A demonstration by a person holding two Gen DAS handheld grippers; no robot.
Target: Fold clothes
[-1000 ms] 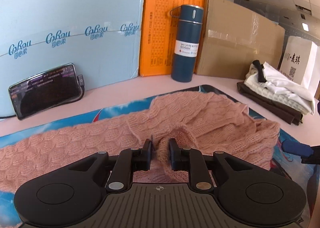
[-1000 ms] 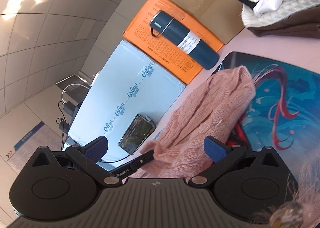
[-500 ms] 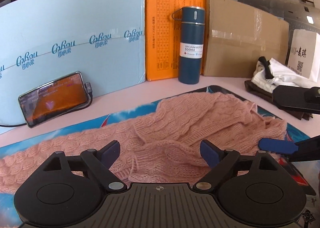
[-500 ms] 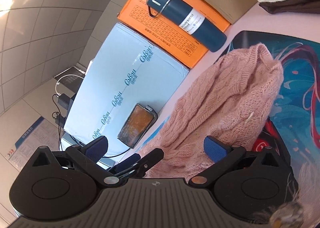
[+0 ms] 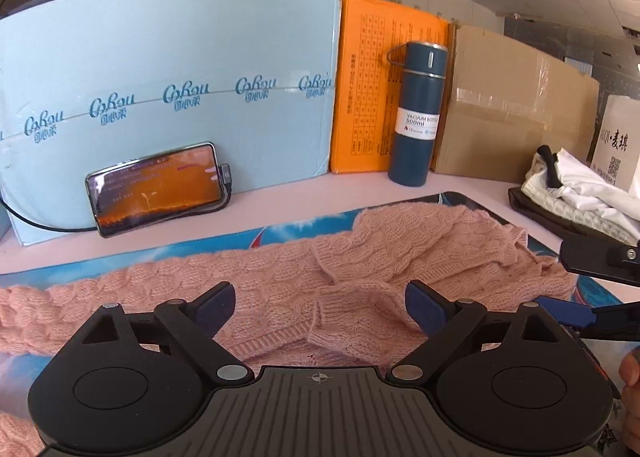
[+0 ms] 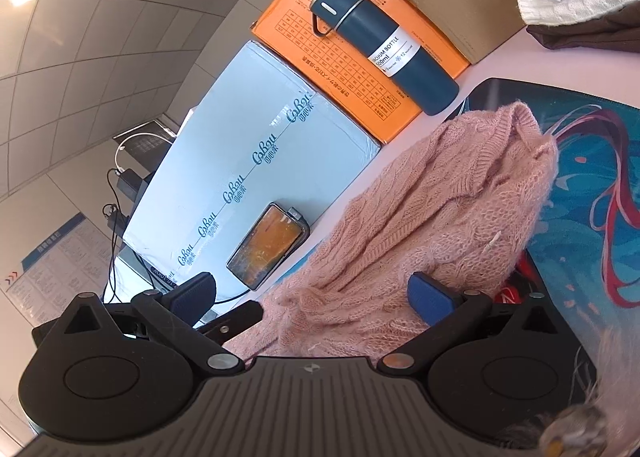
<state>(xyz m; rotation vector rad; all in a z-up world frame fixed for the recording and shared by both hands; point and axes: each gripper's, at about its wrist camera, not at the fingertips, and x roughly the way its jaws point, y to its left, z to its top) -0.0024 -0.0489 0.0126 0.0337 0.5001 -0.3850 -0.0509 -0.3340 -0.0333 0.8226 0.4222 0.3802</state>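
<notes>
A pink cable-knit sweater (image 5: 360, 269) lies spread and partly folded on a blue patterned mat (image 5: 280, 235). It also shows in the right wrist view (image 6: 440, 217), rumpled with a fold near its far end. My left gripper (image 5: 320, 307) is open and empty, held just above the sweater's folded edge. My right gripper (image 6: 312, 293) is open and empty, tilted sideways over the sweater's right part. One of its blue fingertips (image 5: 568, 311) shows at the right of the left wrist view.
A pile of folded clothes (image 5: 576, 193) sits at the back right. A blue vacuum bottle (image 5: 416, 117), a phone (image 5: 156, 187) on a cable, a light blue box (image 5: 168, 89), an orange box (image 5: 368, 97) and a cardboard box (image 5: 512, 109) line the back.
My left gripper let go of the sweater fold, opened wide and drew back and up. My right gripper stayed open and shifted closer over the sweater.
</notes>
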